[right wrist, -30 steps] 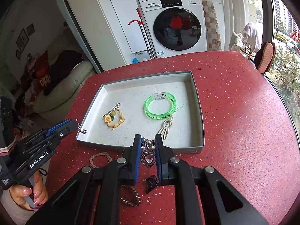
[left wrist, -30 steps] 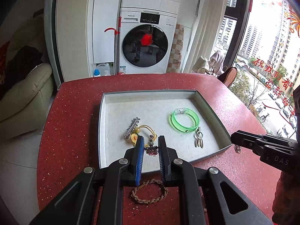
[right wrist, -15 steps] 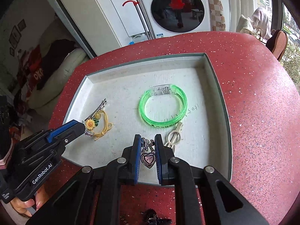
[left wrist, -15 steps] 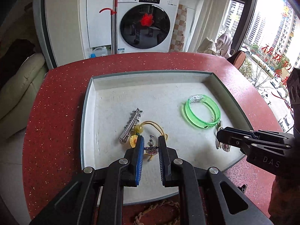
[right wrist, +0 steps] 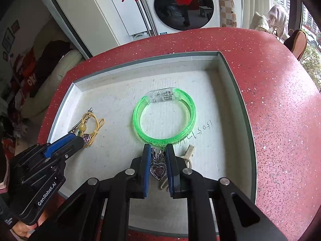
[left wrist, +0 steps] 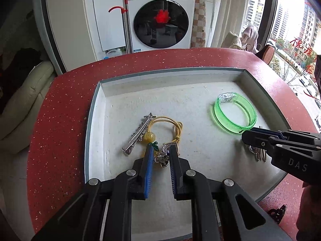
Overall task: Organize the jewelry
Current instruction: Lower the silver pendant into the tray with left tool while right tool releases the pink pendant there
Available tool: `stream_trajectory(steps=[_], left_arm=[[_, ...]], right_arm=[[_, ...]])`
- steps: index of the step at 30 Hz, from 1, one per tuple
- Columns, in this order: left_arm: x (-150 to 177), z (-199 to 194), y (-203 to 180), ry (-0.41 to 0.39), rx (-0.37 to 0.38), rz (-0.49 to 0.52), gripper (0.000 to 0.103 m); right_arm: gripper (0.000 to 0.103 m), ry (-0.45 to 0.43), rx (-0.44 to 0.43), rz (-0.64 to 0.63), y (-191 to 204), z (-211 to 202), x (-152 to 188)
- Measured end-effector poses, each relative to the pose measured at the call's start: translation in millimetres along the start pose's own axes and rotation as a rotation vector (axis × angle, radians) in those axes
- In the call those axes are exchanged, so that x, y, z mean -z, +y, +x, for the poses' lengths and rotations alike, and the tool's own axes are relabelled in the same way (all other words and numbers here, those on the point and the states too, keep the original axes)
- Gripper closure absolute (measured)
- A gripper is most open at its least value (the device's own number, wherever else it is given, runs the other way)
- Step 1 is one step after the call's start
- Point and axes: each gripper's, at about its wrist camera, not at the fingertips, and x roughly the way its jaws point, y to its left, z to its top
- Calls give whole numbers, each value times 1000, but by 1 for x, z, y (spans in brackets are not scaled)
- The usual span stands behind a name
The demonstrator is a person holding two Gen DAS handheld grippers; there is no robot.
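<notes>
I am holding both tongs over the grey tray (left wrist: 94, 108). My left tongs (left wrist: 160, 152) are pinching a small silver charm (left wrist: 161, 157) beside the yellow hair tie (left wrist: 170, 124). My right tongs (right wrist: 158, 150) are pinching a heart pendant (right wrist: 158, 170) just in front of the green bangle (right wrist: 164, 120).

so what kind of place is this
Probably a home, likely a flat high up: a washer stands behind the red table, a sofa sits to the left, and tower blocks show through the window.
</notes>
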Motion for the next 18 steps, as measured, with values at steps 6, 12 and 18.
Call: stream_trajectory(steps=[6,12,18], left_arm=[[4,-6,1,-18,-11,-6,69],[3,-12,4,-33,-22,-15,69],[3,-29,4,-90,-35,-27,9]], right_arm=[[67,-3,-32,20,-3,-3,2],[49,-49,-71,43,-3,-16,4],[49,-85,-107,85,-9,-34,6]])
